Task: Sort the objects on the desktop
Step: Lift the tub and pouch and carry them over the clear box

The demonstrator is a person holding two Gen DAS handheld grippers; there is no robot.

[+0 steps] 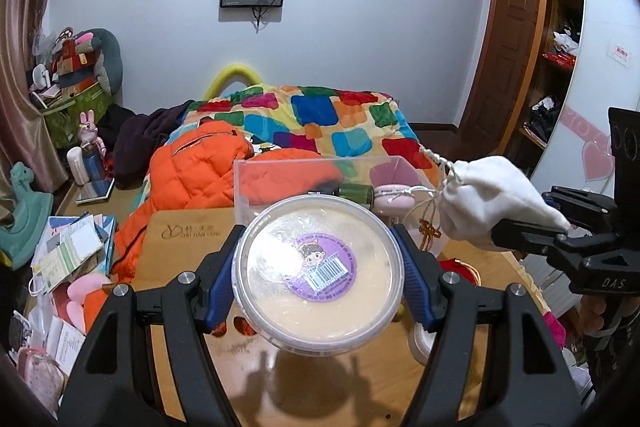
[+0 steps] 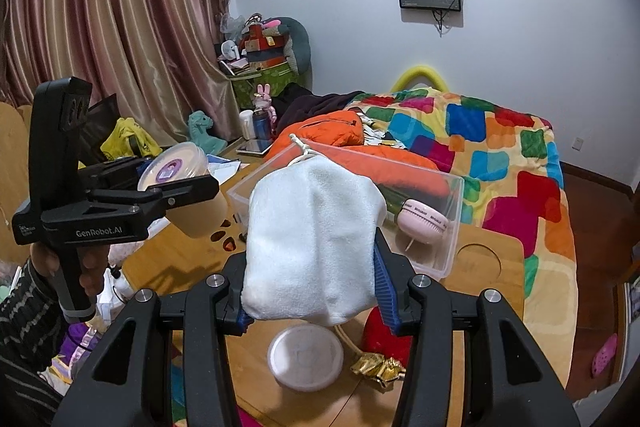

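The left gripper [image 1: 318, 273] is clamped on a round clear plastic tub with a cream-coloured filling and a purple barcode sticker on its lid [image 1: 318, 267]; its blue-padded fingers [image 1: 416, 291] press against opposite sides of the tub, which hangs above the light wooden desktop [image 1: 180, 239]. In the right wrist view that same tub [image 2: 174, 167] sits tilted, its lid facing the camera, well left of the box.

The right gripper [image 2: 310, 287] is closed on a soft white drawstring cloth pouch [image 2: 312, 239], pinching its lower end so that the tied cord points away, toward the box. From the left wrist view the pouch [image 1: 484, 199] hangs just beside the right wall of a clear rectangular plastic box [image 1: 280, 167], and its cord reaches over the rim.

The box [image 2: 452, 227] stands on the desktop at its far edge, next to a bed covered by a quilt with multicoloured squares [image 2: 500, 155] and an orange padded jacket [image 1: 192, 167]. Inside lie a flat round pink gadget with a white cord [image 2: 424, 221] and a dark green cylindrical item [image 1: 356, 193], possibly a small bottle, though the view through the wall is unclear.

Under the right gripper, on the desktop, rest a small round white lid [image 2: 306, 357], a crumpled gold foil wrapper [image 2: 378, 367] and a red object [image 2: 386, 335] that the gripper partly hides.
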